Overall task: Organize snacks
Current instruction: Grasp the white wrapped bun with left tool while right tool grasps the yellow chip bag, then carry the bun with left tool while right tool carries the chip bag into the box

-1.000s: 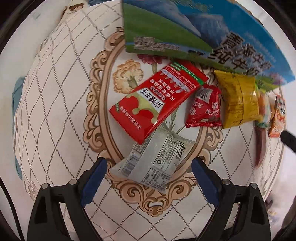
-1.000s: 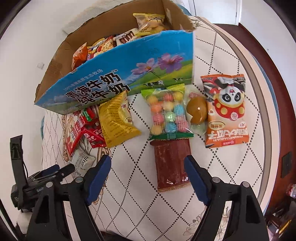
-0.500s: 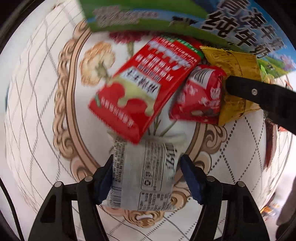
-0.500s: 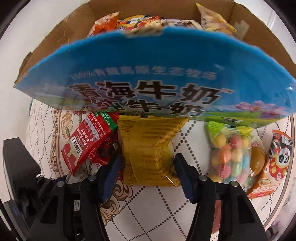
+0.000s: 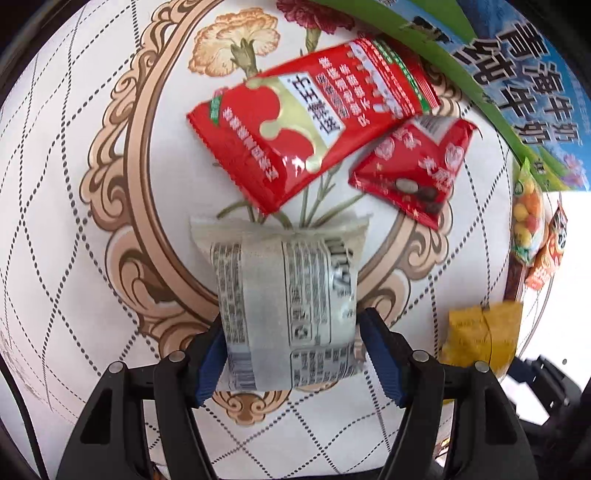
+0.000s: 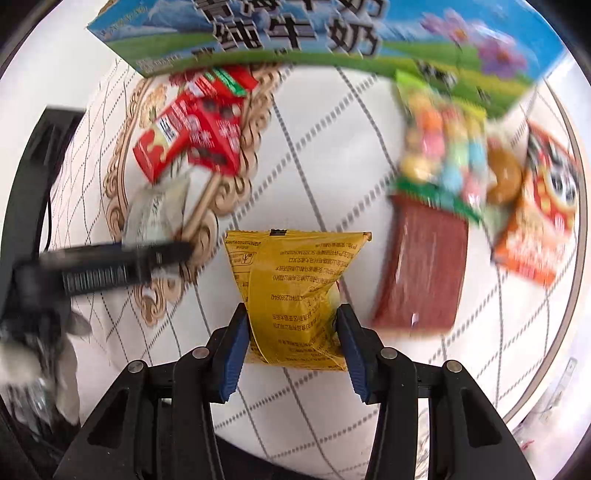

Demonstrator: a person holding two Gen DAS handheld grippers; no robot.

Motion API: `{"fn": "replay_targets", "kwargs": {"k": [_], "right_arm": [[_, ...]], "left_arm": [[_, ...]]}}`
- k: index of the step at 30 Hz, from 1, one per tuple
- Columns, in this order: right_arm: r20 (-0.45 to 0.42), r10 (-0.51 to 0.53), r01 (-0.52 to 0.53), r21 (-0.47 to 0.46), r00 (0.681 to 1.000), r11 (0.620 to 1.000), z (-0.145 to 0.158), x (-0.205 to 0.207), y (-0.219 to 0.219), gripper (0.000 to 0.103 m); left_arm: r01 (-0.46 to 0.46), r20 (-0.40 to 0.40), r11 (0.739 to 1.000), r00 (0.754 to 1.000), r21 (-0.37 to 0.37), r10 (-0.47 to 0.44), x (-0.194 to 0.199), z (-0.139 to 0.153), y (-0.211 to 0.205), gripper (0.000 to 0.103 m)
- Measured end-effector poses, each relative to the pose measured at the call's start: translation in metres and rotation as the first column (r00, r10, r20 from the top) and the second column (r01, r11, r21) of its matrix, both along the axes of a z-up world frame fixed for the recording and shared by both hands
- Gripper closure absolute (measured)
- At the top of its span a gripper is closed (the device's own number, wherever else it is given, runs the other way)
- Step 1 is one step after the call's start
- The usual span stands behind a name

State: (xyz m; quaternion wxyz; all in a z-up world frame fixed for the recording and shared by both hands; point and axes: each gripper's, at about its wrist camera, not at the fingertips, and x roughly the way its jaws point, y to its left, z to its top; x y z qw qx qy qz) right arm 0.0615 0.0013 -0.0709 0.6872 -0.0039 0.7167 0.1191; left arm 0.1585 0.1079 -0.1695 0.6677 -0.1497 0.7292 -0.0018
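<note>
Left claw (image 5: 291,354): clamped on grey-white snack packet (image 5: 284,295), above patterned tabletop (image 5: 74,221) | Right claw (image 6: 291,347): clamped on yellow snack packet (image 6: 295,295), raised off tabletop | Near: two red packets (image 5: 310,129), blue-green milk carton box (image 6: 295,33), candy bag (image 6: 443,147), brown packet (image 6: 421,269), orange panda packet (image 6: 543,210).

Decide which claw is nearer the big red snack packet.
Left. The left claw, gripping the grey packet, sits just below the big red packet; the right claw is farther right.
</note>
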Motion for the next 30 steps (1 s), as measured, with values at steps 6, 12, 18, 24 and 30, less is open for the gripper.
{"fn": "replay_targets", "kwargs": {"k": [6,12,18,24,30], "right_arm": [[0.023,-0.073,0.073,0.027,0.997,0.997,-0.007,-0.004,-0.011,0.047],[0.042,-0.071,0.07,0.028,0.997,0.997,-0.014,-0.025,-0.006,0.049],[-0.052,-0.06,0.063,0.055,0.997,0.996,-0.024,-0.038,-0.016,0.049],[-0.083,-0.088,0.091,0.042,0.993,0.995,-0.04,-0.033,-0.012,0.045],[-0.049,-0.083,0.082,-0.009,0.995,0.997,-0.054,-0.029,0.002,0.044]], "left_arm": [[0.039,0.039,0.998,0.998,0.044,-0.041,-0.006,0.012,-0.013,0.051],[0.076,-0.006,0.996,0.997,0.042,-0.076,-0.05,0.008,-0.034,0.051],[0.076,-0.061,0.995,0.996,0.059,-0.072,-0.072,-0.025,-0.046,0.049],[0.013,-0.049,0.998,0.999,0.057,-0.01,-0.061,-0.033,-0.047,0.045],[0.012,-0.02,0.996,1.0,0.088,-0.011,-0.05,-0.015,-0.025,0.049]]}}
